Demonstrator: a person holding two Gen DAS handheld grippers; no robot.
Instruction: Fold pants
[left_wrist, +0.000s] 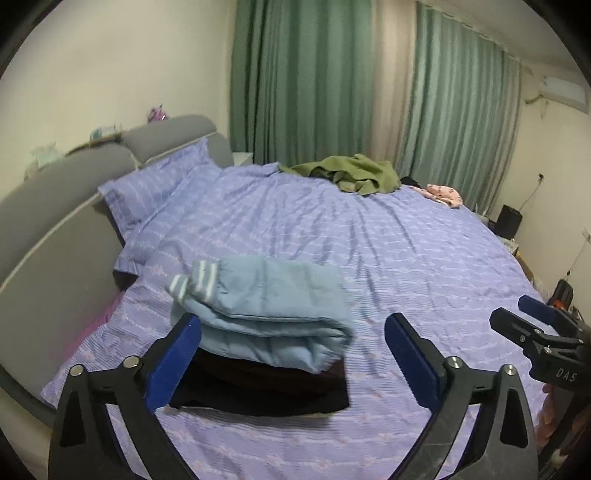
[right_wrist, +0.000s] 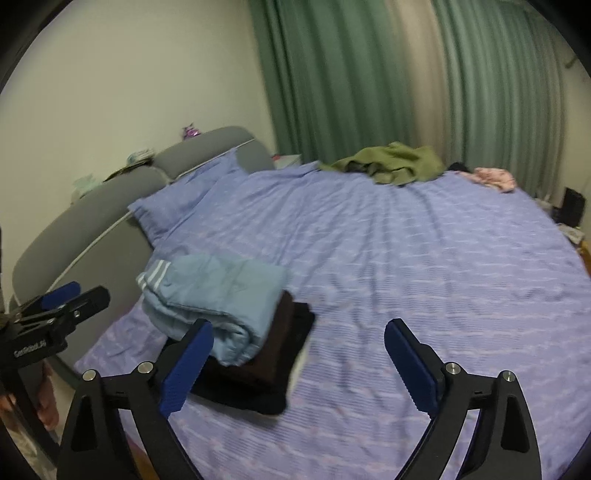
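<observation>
A bed (left_wrist: 369, 240) covered in a lilac sheet with pale stripes fills both wrist views, and everything here is placed relative to it. On the near side of the bed, toward its grey padded headboard (left_wrist: 55, 221), sits a small stack of folded clothes: the light blue pants (left_wrist: 266, 314), folded into a thick bundle with a white-striped cuff showing at the headboard end, lie on top of a dark brown folded garment (right_wrist: 273, 354), which rests on a black folded garment (left_wrist: 258, 398). The left gripper (left_wrist: 291, 362) hangs above the near edge of the bed with its blue-padded fingers (left_wrist: 173, 365) spread wide — the stack shows between them, but they touch nothing and hold nothing. The right gripper (right_wrist: 299, 365) hangs beside it, further from the headboard, its fingers also wide apart and empty, with bare sheet between them. At the far side of the bed lies a crumpled olive green garment (left_wrist: 351, 173), and next to it, toward the foot of the bed, a small pink cloth (left_wrist: 441, 194). Two lilac pillows (left_wrist: 155, 184) rest against the headboard. Behind the bed hang green curtains (left_wrist: 303, 74) — long, pleated, and closed.
</observation>
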